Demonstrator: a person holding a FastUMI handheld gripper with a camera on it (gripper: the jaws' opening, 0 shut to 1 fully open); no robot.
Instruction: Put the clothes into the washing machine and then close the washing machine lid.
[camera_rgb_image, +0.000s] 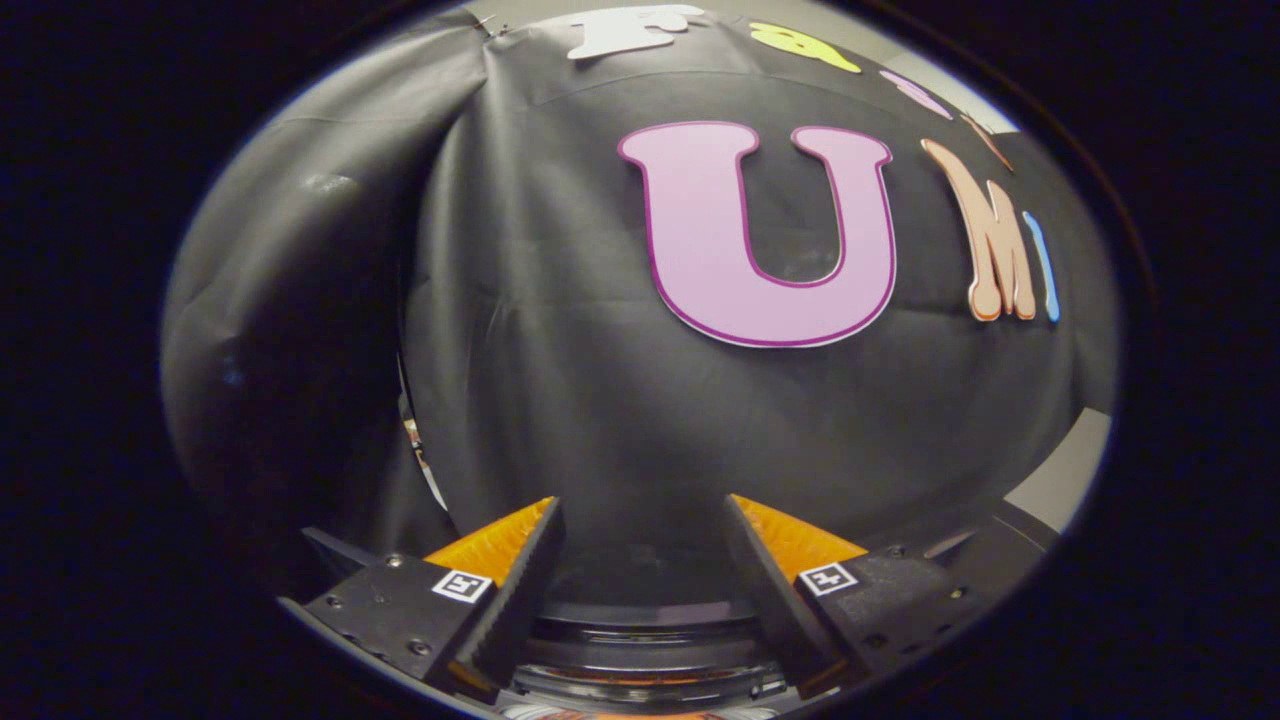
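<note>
My gripper (642, 512) is open, with a wide gap between its two fingers and nothing held in it. It points at the black cloth wall of the booth (560, 330), which hangs close ahead. Low between the fingers shows a dark rounded rim with a shiny curved edge, the top of the washing machine (640, 655); whether its lid is up or down cannot be told from here. No clothes are between the fingers.
The cloth wall folds back at the left into a darker side panel (290, 330). A pale strip of floor or wall (1075, 470) shows past the cloth's right edge. A narrow light gap (420, 450) runs where the two cloth panels meet.
</note>
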